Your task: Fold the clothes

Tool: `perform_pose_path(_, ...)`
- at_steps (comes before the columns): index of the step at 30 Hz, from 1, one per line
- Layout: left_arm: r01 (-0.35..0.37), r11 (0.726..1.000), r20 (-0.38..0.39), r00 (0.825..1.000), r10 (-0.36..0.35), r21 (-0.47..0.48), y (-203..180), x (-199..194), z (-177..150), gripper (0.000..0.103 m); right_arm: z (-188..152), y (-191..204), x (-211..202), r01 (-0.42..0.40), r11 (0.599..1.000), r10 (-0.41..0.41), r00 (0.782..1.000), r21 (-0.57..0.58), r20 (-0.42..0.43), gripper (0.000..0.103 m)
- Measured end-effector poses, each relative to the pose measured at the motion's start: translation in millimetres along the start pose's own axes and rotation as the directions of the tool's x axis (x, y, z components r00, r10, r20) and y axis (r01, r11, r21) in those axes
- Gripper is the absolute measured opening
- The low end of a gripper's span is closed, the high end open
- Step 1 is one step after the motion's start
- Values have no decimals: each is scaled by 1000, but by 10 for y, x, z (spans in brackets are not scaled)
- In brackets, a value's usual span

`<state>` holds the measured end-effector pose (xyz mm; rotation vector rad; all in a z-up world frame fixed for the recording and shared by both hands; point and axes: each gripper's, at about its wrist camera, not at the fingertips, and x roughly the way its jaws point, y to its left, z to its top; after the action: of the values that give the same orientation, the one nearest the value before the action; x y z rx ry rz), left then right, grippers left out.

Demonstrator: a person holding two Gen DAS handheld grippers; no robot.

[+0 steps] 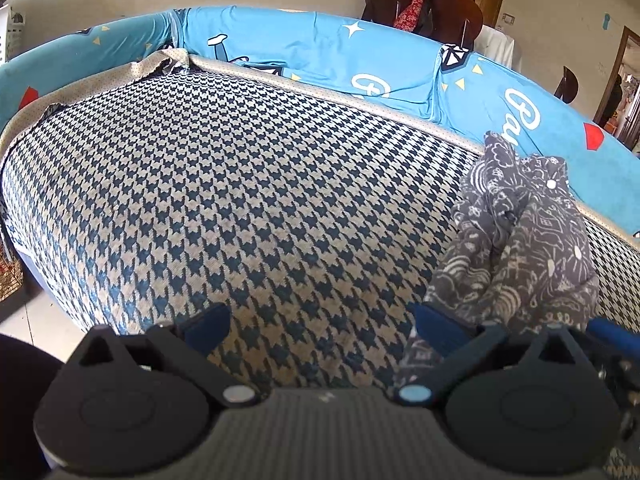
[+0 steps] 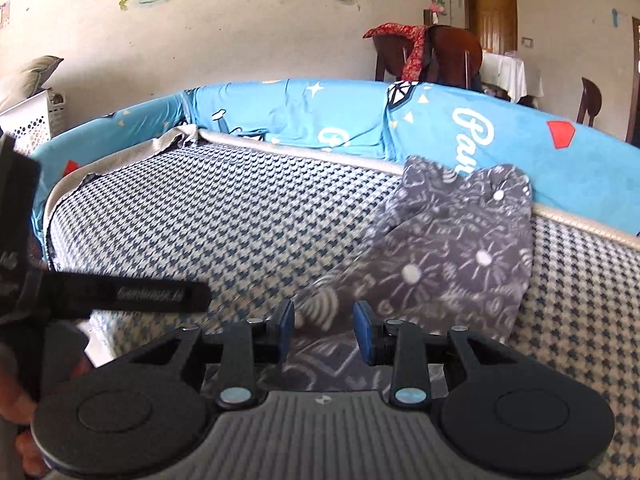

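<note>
Nearest, the left tool [image 1: 320,330] is hovering with its jaws spread wide and nothing between them. The right tool [image 2: 324,330] is sitting partly open, its blue pads [image 2: 286,326] straddling the near edge of the garment [image 2: 448,264] without yet pinching it. The garment, a dark patterned piece, is lying bunched on the right side of the bed [image 1: 224,200], its far end resting against the blue cushion [image 1: 304,52]. Judged step: taking the first hold before spreading. Next move calls for closing on the hem. The bed's checked surface to the left is offering open room; its front edge is falling away near the left tool.
</note>
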<state>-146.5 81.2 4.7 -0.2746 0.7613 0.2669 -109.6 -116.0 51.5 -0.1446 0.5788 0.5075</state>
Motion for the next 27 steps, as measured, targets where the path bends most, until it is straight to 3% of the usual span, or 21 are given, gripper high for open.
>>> perform_pose_path(14, 52, 994, -65, 997, -46, 91, -331, 180, -123, 103, 560, -425, 812, 14, 999, -12, 999, -41, 53, 33)
perform_pose_path(23, 57, 996, -94, 994, -51, 65, -340, 244, -128, 103, 640, -515, 1335, 55, 996, -55, 998, -64, -1, 41)
perform_pose_path(27, 61, 997, -107, 993, -55, 54, -318, 247, -152, 103, 600, -475, 1533, 90, 987, -96, 995, -132, -37, 44)
